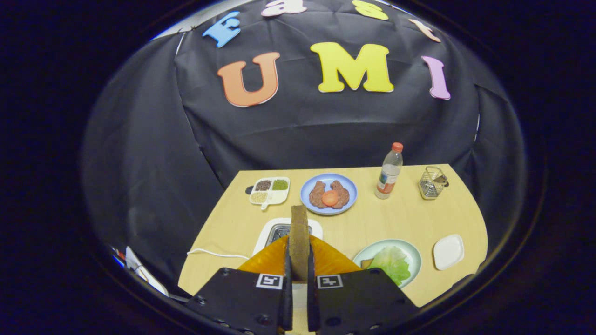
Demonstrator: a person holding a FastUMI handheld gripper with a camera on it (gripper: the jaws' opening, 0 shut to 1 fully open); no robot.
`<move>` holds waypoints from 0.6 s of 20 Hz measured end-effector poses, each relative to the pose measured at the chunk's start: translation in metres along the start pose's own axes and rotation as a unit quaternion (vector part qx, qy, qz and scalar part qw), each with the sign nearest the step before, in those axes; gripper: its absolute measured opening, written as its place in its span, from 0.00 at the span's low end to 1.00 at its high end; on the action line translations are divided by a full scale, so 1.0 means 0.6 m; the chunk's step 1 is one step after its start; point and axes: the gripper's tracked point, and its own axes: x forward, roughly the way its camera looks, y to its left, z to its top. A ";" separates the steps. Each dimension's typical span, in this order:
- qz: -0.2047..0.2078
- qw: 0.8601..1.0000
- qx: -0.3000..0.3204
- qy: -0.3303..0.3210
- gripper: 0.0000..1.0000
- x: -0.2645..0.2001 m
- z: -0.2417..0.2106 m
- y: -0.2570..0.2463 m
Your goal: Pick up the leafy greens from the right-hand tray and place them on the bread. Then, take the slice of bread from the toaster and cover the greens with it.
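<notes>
Gripper [298, 274]: held level above the near part of the table, pointed toward 12 o'clock. Its fingers are drawn narrow and pressed on both faces of a bread slice [299, 242], which is held upright, edge-on, and rises past the fingertips.

Toaster [279, 230]: seen directly beneath and just beyond the slice, at 12 o'clock from the fingers; its slot is partly hidden by the bread. A white cord [216, 254] is run from it toward 9 o'clock, along the table's near left part.

Greens [393, 263]: laid on a pale plate [412, 249] at 2 o'clock from the fingers, close beside the right finger. A brown corner of bread is visible under the leaf at its left edge.

White dish [448, 251]: set just beyond the plate at 3 o'clock of it, near the table's right edge.

Blue plate [328, 194]: placed at 12 o'clock beyond the toaster, carrying two brown pieces and an orange round.

Divided tray [269, 190]: placed at 11 o'clock, grains in its compartments.

Bottle [389, 172]: stood upright at 1 o'clock, near the far edge.

Wire basket [432, 182]: stood at 2 o'clock, by the far right corner.

Table [400, 218]: bare wood is shown between bottle, blue plate and pale plate; a wide gap is left there.
</notes>
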 end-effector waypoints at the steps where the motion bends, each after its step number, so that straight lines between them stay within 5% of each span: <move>1: 0.000 1.000 0.008 -0.001 0.12 -0.010 0.003 -0.014; 12: -0.079 0.993 0.067 0.065 0.12 0.043 -0.105 -0.231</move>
